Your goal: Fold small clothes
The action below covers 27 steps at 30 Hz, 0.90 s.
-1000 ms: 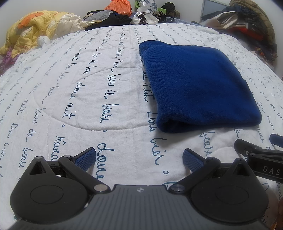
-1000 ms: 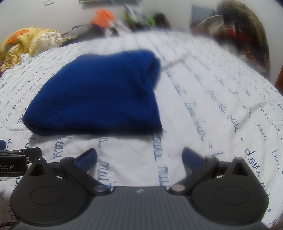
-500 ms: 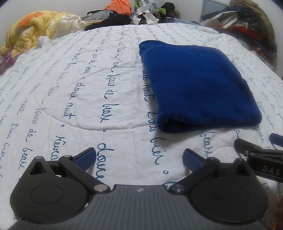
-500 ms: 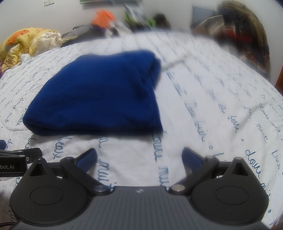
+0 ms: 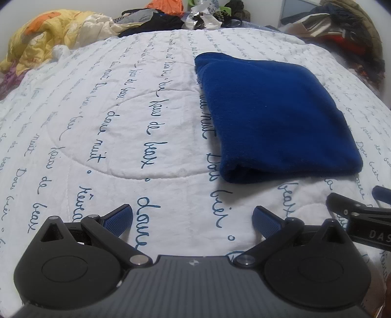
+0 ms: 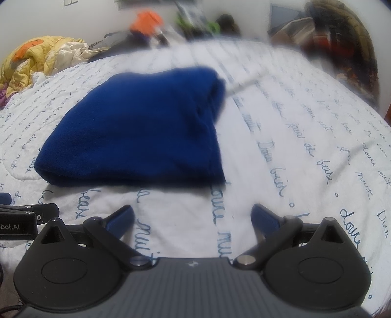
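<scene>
A dark blue fleece garment (image 5: 273, 115) lies folded into a flat rectangle on the white quilt (image 5: 110, 122). It also shows in the right wrist view (image 6: 139, 127), its folded edge facing me. My left gripper (image 5: 193, 217) is open and empty, low over the quilt, short of the garment and to its left. My right gripper (image 6: 193, 216) is open and empty, just in front of the garment's near edge. Part of the right gripper shows at the right edge of the left wrist view (image 5: 361, 217).
The quilt has blue handwriting print. A crumpled yellow blanket (image 5: 48, 44) lies at the far left. A heap of mixed clothes (image 5: 185, 14) lines the far edge of the bed. More clothes and a brown jacket (image 5: 352, 29) are piled at the far right.
</scene>
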### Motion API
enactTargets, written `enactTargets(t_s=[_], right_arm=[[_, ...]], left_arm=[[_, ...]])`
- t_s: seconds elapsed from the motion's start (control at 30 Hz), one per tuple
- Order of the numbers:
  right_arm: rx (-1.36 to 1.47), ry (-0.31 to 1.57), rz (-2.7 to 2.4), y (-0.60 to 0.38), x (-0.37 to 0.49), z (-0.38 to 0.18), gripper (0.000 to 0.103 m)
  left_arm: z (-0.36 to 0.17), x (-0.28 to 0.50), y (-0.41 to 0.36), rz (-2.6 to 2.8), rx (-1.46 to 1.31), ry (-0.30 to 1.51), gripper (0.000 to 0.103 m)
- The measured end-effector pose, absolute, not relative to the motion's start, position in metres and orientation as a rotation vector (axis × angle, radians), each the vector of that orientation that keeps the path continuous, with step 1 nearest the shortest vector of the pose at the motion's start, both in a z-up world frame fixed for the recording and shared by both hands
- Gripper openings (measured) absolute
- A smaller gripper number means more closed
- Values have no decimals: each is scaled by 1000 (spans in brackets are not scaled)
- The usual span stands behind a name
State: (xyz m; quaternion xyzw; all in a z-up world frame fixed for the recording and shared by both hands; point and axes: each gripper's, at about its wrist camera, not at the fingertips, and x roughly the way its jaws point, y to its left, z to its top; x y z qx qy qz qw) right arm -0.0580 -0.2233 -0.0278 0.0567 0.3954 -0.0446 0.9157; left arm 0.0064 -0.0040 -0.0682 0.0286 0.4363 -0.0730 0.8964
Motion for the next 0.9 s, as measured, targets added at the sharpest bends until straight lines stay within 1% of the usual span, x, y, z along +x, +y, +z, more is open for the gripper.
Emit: enactTargets(t_s=[0.17,0.9], right_arm=[[150,814,-91,-231,-58,-25,103],[106,810,-69,-227,-60,-22,103]], left_arm=[[-66,8,0,-134,46,912,103],[-65,8,-1,-128,60,919,103]])
